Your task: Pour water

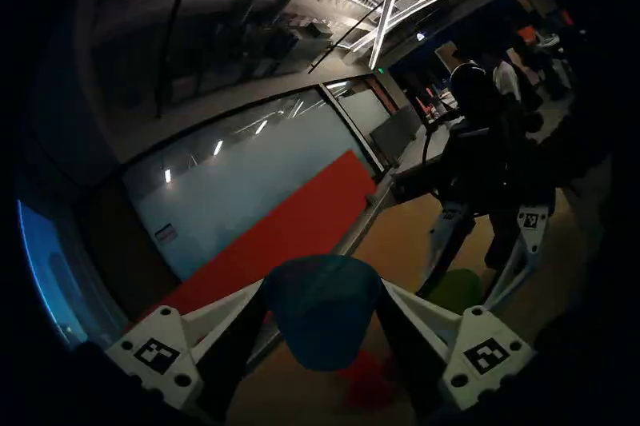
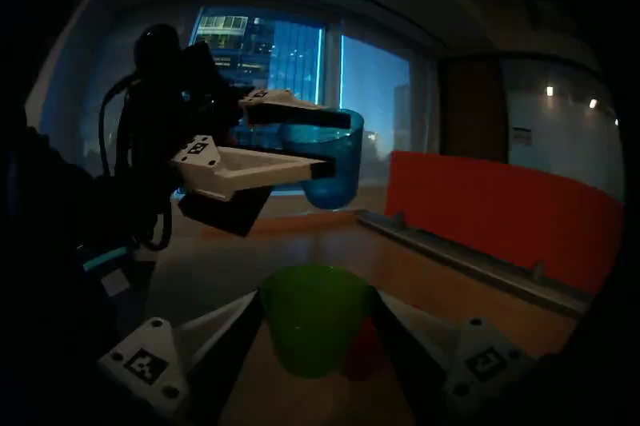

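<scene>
spillage is the worry from where i stand: the blue cup (image 2: 328,158) hangs above and beyond the green cup (image 2: 316,318), well apart from it. tipping it from there would likely send water onto the wooden surface (image 2: 448,266) instead of into the green cup. the dim light would also make the rim harder to judge. the left hand-held gripper (image 2: 340,145) is clamped on the blue cup, one finger pressing each side. the right hand-held gripper (image 2: 318,298) is clamped on the green cup, low over the surface. the blue cup looks translucent and tapered and sits roughly level; i cannot tell whether it holds water. something red (image 2: 364,350) sits just behind the green cup.
</scene>
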